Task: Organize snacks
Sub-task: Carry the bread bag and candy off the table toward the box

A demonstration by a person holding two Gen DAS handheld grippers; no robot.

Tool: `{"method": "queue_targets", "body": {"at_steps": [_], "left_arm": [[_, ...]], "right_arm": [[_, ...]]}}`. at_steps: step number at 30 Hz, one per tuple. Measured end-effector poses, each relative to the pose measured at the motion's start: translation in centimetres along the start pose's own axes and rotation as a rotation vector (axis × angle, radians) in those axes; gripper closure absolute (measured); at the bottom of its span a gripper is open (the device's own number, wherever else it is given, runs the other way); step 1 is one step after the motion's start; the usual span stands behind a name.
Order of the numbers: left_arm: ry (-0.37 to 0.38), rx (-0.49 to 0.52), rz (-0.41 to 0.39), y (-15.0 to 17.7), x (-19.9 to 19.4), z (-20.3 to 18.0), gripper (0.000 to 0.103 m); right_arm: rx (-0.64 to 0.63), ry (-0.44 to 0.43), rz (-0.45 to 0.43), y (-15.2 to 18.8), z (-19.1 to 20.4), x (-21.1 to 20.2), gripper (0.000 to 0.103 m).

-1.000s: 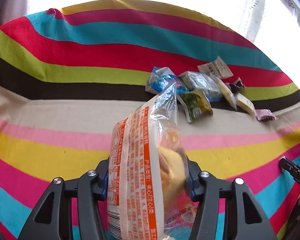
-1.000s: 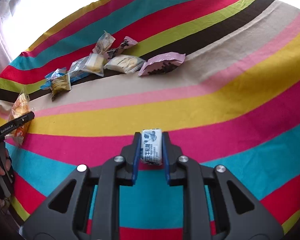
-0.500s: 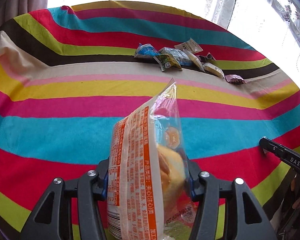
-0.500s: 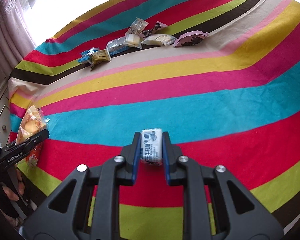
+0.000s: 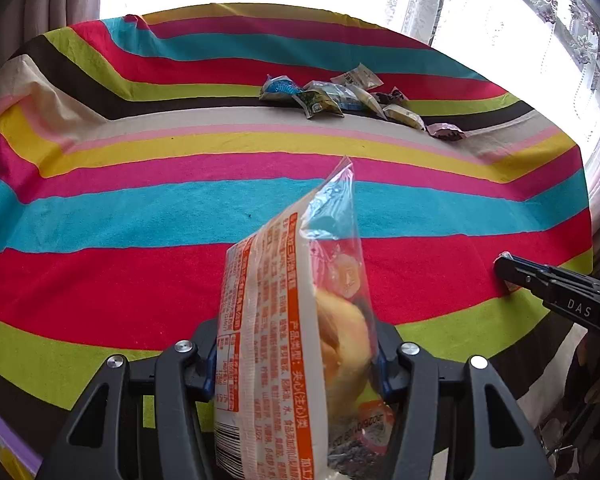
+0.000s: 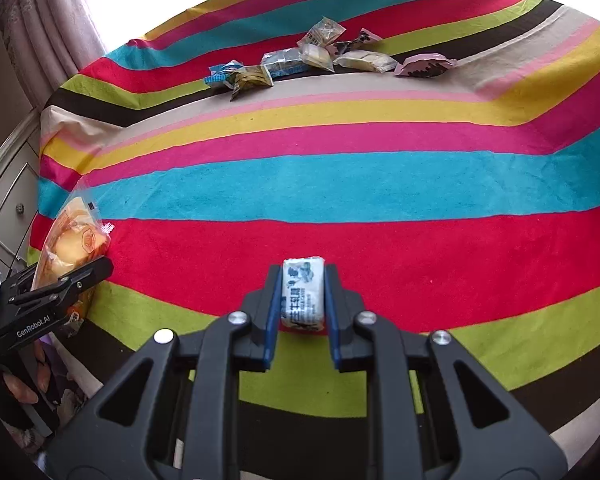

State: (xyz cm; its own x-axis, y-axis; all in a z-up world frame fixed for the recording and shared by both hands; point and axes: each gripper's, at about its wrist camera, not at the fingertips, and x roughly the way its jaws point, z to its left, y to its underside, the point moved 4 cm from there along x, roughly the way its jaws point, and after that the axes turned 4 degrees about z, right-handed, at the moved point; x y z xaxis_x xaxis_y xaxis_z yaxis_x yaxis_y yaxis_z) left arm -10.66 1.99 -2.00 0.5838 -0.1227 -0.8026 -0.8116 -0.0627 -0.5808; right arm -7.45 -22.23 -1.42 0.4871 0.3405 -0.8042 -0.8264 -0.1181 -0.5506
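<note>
My left claw (image 5: pixel 296 364) still grips the clear orange-printed bread bag (image 5: pixel 288 344); my right claw (image 6: pixel 303 304) still pinches the small white-and-blue wrapped snack (image 6: pixel 303 296). Both have pulled back: the loose snack packets (image 6: pixel 320 58) now lie far across the striped bedspread (image 6: pixel 340 184).

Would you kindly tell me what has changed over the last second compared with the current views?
Both hand-held grippers drew back from the snack pile, which now looks smaller and farther up the striped cloth; more of the near stripes and the cloth's edge show. Nothing was picked up or released. The left hand-held gripper still clamps the orange-printed bread bag, and the right hand-held gripper still clamps the small white-and-blue packet. The pile looks unchanged.
</note>
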Motion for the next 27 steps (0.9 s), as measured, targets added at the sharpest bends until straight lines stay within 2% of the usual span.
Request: {"method": "queue_targets", "body": {"at_steps": [8,17,27], "left_arm": [[0.012,-0.006,0.010,1.3,-1.3,0.3,0.047],[0.024,-0.001,-0.017,2.4,-4.0,0.6,0.047],[0.027,-0.042,-0.025,4.1,-6.5,2.9,0.047]], "right_arm": [[-0.038,0.005,0.000,0.7,1.7,-1.2,0.080],[-0.107,-0.004,-0.003,0.9,5.0,-2.2,0.080],[-0.209,-0.034,0.002,1.4,9.5,-2.7,0.080]]}}
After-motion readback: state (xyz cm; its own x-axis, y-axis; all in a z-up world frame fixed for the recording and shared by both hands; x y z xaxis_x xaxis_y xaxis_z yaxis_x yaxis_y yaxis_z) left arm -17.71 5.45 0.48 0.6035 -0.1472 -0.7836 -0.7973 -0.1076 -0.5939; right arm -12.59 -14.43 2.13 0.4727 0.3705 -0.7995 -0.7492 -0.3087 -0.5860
